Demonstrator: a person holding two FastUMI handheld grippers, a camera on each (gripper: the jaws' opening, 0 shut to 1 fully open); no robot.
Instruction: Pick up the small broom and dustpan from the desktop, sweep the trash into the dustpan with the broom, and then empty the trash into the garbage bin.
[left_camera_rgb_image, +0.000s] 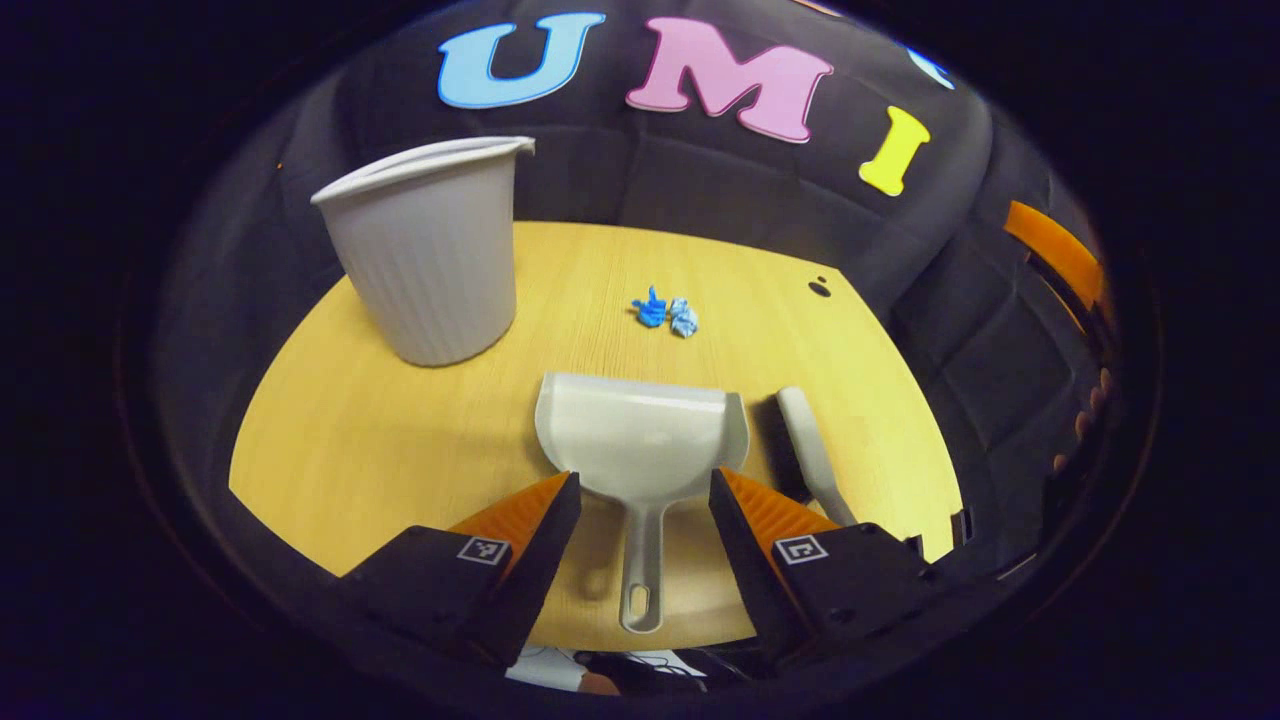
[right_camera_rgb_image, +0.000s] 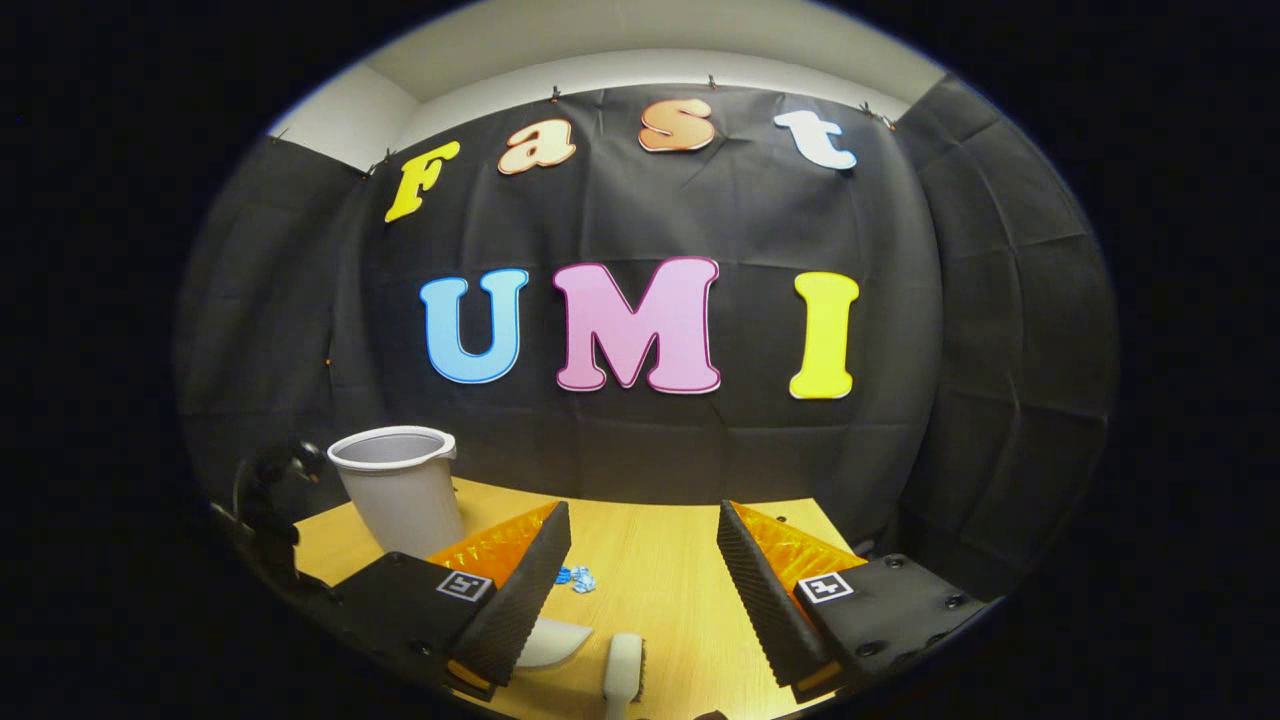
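Both the left gripper (left_camera_rgb_image: 645, 500) and right gripper (right_camera_rgb_image: 645, 570) gape wide, empty, above the dustpan (left_camera_rgb_image: 640, 440) and broom (right_camera_rgb_image: 623, 675).

Left gripper (left_camera_rgb_image: 645, 500), right gripper (right_camera_rgb_image: 645, 570): black bodies, screws, square black-white markers, orange-backed jaws with ribbed black faces.

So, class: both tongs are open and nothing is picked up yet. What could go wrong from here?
1. The left tongs straddle the dustpan handle; a grip off-centre might tilt the pan.
2. The broom lies close beside the dustpan, so grabbing one may nudge the other.
3. The bin looks light; a bump could tip it.
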